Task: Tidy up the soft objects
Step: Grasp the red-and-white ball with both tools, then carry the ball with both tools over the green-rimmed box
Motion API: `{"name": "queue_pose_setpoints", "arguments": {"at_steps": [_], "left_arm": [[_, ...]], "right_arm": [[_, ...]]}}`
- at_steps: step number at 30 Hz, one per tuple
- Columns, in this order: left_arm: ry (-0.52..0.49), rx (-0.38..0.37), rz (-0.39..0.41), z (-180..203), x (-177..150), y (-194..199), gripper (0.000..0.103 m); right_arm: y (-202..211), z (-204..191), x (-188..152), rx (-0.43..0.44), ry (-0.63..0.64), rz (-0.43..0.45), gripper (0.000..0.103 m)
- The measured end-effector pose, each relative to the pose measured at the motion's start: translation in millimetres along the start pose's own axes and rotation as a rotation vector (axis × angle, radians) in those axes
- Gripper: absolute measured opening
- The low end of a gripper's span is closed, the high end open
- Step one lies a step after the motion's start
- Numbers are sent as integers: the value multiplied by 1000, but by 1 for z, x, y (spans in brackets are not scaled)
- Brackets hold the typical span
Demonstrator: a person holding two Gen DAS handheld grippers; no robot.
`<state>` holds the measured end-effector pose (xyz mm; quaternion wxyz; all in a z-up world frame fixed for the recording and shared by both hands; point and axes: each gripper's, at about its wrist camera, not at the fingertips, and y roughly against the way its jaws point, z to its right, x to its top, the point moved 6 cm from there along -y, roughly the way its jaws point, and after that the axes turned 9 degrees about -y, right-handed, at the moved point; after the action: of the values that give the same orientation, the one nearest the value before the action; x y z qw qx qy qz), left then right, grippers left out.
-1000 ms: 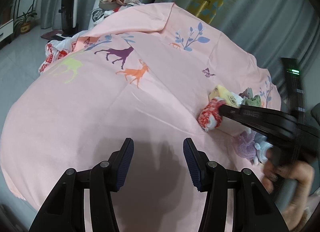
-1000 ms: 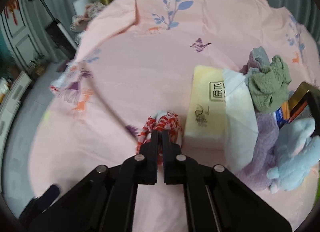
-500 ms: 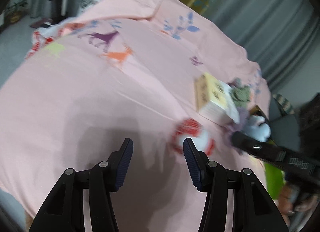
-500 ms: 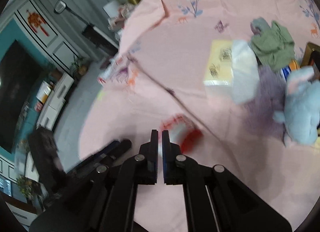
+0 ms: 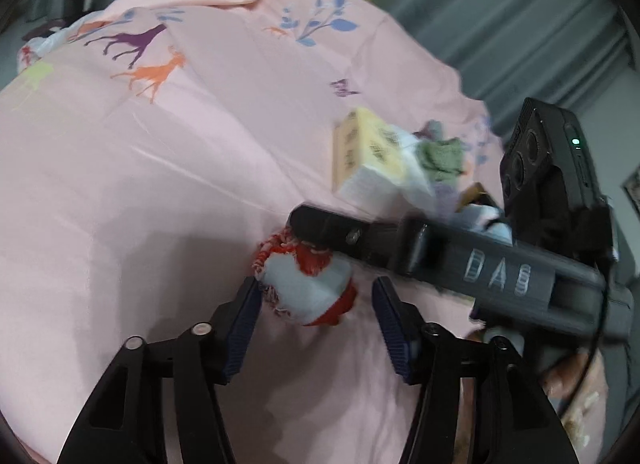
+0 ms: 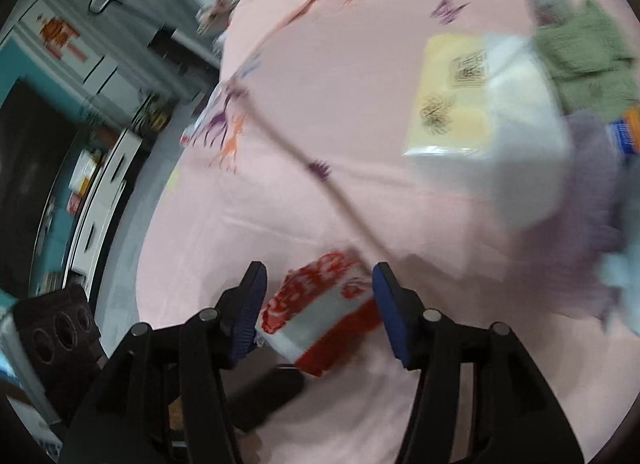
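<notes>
Pink cotton covers the whole bed: a sheet (image 5: pixel 168 192) printed with deer, leaves and butterflies. On it lies a small red-and-white sock bundle (image 5: pixel 306 284), rolled into a lump, near the lower middle of both views.

The left gripper (image 5: pixel 314 316) points down at the bundle. Its blue pads stand on either side of it, the left pad (image 5: pixel 244 316) touching the frayed edge, the right pad clear of it with bare sheet in the gap. The jaws are closing, with the bundle between them, not yet squeezed.

The right gripper (image 6: pixel 318 312) comes in from the right side of the left wrist view, where its dark finger (image 5: pixel 340 232) lies across the top of the bundle. From its own camera the bundle (image 6: pixel 320 304) sits between its two blue pads, touching or almost touching both; blur hides the exact contact. Its jaws are opening, so the bundle is no longer clamped.

Farther back on the sheet, well apart from the bundle, sits a yellow tissue pack (image 6: pixel 452 104). Just beside it lie a green cloth (image 6: pixel 588 60), a purple fuzzy cloth (image 6: pixel 588 192) and a pale blue plush toy (image 6: pixel 624 264), all crowded together at the right edge.
</notes>
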<state>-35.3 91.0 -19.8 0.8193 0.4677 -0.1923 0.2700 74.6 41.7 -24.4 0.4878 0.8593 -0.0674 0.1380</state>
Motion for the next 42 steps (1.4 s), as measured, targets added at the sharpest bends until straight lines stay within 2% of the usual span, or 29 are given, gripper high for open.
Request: {"name": "queue_pose_setpoints", "arguments": {"at_steps": [1, 5, 9, 14, 19, 23, 30, 33, 37, 42], "left_arm": [[-4, 29, -7, -2, -1, -3, 38], [-11, 21, 15, 0, 0, 3, 34], [-62, 32, 65, 21, 6, 22, 34], [-133, 31, 147, 64, 17, 57, 34], [-198, -4, 217, 109, 19, 82, 34], [-237, -48, 236, 144, 19, 88, 34], [-319, -118, 231, 202, 14, 77, 34], [-335, -160, 212, 226, 13, 65, 34], [-356, -220, 178, 264, 8, 44, 34], [-451, -295, 113, 318, 1, 14, 34]], "right_arm": [[-3, 1, 0, -12, 13, 9, 45], [4, 0, -3, 28, 11, 19, 36], [33, -9, -5, 37, 42, 81, 34], [90, -21, -5, 61, 71, 221, 34], [145, -16, -10, 95, 73, 327, 34], [182, 1, -14, 111, 57, 394, 34], [230, 40, -28, 94, 32, 474, 35], [249, 60, -30, 51, 16, 520, 35], [278, 101, -34, 10, -65, 581, 35], [310, 146, -40, -49, -161, 660, 35]]}}
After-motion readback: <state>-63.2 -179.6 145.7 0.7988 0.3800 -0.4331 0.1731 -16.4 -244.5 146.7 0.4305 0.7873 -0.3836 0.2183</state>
